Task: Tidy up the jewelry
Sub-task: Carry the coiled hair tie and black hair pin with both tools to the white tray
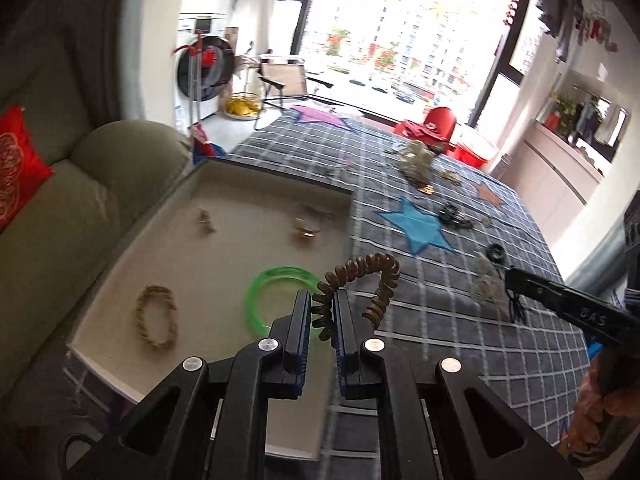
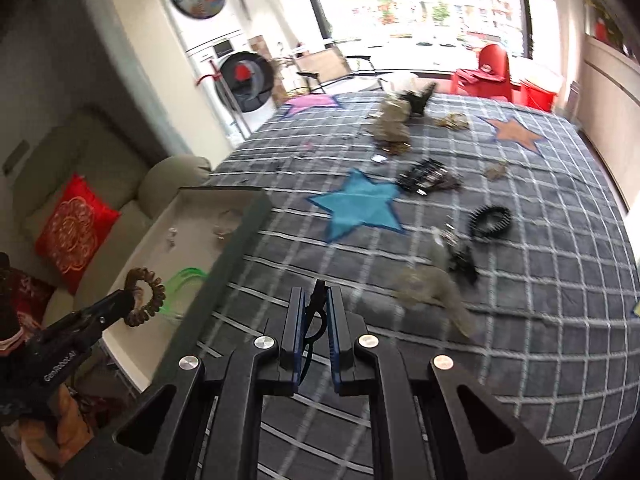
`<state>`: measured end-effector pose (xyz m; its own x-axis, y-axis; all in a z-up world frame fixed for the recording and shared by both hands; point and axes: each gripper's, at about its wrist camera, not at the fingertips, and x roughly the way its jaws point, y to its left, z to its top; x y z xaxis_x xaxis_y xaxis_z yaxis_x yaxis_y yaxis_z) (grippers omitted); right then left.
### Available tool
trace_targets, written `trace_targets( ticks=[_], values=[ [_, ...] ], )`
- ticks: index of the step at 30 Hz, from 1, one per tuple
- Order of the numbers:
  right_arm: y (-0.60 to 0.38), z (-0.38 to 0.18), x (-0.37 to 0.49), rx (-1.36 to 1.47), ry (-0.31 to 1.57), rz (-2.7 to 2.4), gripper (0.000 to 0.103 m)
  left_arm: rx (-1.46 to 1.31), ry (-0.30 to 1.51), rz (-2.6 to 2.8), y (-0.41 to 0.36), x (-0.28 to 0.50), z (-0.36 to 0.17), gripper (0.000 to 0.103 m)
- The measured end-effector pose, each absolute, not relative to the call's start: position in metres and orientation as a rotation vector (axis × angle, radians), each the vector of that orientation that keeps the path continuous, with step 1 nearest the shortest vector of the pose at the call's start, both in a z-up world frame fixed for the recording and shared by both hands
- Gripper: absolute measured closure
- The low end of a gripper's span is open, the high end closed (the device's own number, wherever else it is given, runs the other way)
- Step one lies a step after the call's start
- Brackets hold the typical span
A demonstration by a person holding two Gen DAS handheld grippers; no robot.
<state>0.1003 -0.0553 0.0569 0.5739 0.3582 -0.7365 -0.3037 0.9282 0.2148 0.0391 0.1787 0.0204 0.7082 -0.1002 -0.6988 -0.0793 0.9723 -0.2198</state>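
In the left wrist view my left gripper is shut on a brown spiral coil band, which loops up above the right edge of a shallow white tray. In the tray lie a green bangle, a beaded bracelet and some small blurred pieces. In the right wrist view my right gripper is shut on a thin black looped piece above the grey checked rug. The left gripper shows there at the left with the coil band over the tray.
Loose pieces are scattered on the rug: a black toothed band, a pile of black clips, a beige pouch and a gold-brown heap. A sofa with a red cushion borders the tray's left side.
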Motion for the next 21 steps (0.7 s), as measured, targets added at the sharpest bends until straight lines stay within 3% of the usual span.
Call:
trace_targets(
  ticks=[21],
  values=[
    [0.078, 0.048, 0.175, -0.017, 0.975, 0.640, 0.091, -0.276, 0.822, 0.175, 0.264, 0.089, -0.009, 0.090]
  ],
)
